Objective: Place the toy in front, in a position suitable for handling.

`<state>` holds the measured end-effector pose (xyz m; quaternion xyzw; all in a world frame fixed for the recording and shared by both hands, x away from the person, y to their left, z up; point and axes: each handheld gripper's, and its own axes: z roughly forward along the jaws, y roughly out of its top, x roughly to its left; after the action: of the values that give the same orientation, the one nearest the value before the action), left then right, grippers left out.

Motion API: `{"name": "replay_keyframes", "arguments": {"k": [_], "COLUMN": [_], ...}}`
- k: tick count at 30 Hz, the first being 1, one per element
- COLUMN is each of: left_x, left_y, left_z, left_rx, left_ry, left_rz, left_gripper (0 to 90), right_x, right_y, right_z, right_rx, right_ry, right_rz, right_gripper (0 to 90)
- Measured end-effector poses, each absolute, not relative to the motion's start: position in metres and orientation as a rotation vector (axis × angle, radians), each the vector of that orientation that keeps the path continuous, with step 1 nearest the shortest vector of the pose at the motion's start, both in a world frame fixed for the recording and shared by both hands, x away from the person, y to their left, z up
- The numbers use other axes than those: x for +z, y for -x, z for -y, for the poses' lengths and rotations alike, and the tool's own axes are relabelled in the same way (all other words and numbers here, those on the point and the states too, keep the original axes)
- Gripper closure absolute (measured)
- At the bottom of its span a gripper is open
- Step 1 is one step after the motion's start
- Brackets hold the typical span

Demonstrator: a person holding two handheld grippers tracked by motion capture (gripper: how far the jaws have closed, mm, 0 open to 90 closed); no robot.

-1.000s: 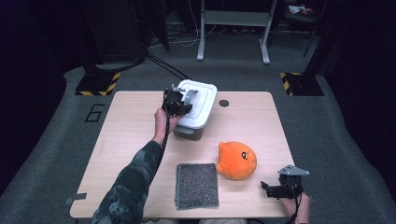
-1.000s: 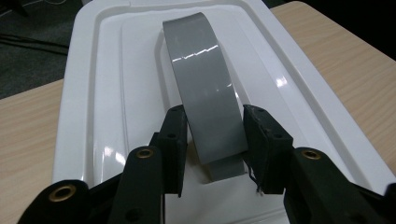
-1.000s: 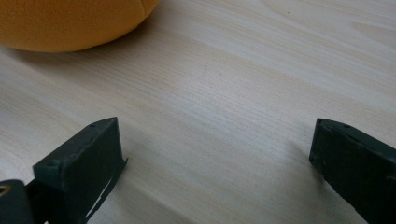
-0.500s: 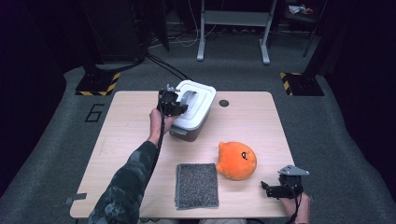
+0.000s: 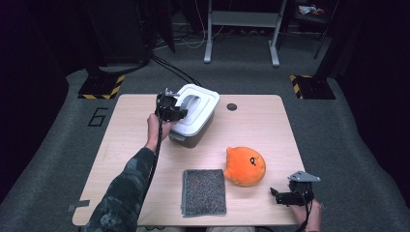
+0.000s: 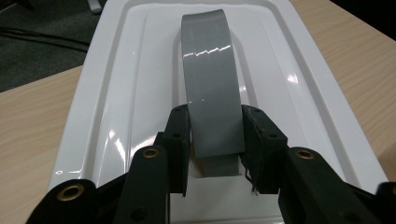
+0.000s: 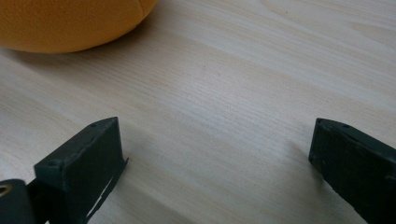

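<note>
The setting is a lab or recording studio rather than a home. A plain light-wood surface [image 5: 121,145] stands alone on grey carpet [image 5: 58,159], with dark surroundings on every side. Black-and-yellow hazard-striped bases [image 5: 101,89] sit on the floor at the far left and far right. Black cables [image 5: 174,70] run across the carpet, and a grey metal stand frame [image 5: 241,29] stands behind. A number "6" [image 5: 98,117] is marked on the floor.

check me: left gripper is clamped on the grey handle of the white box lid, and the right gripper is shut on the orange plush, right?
Not quite. The left gripper does clamp the grey handle of the white box lid, but the right gripper is open over bare table. The right gripper view shows the orange plush apart from it.
</note>
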<state>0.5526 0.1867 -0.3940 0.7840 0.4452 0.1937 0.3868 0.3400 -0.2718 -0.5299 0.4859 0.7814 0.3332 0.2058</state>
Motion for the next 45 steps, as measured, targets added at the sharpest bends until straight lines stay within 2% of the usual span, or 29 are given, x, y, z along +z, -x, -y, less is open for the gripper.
{"name": "replay_keyframes", "arguments": {"k": [24,45], "left_x": [-0.396,-0.394], "left_y": [-0.540,-0.534], "left_z": [-0.247,-0.264], "left_rx": [0.536,0.563], "left_ry": [-1.959,-1.964], "left_rz": [-1.194,-1.243], "left_gripper": [65.6,65.8], "right_x": [-0.530,-0.530], "right_y": [-0.340,-0.340], "right_z": [0.272,0.272], "right_rx": [0.929,0.929], "right_ry": [-1.356,-1.357], "right_rz": [-2.176,-2.174], "right_gripper": [2.1,2.3]}}
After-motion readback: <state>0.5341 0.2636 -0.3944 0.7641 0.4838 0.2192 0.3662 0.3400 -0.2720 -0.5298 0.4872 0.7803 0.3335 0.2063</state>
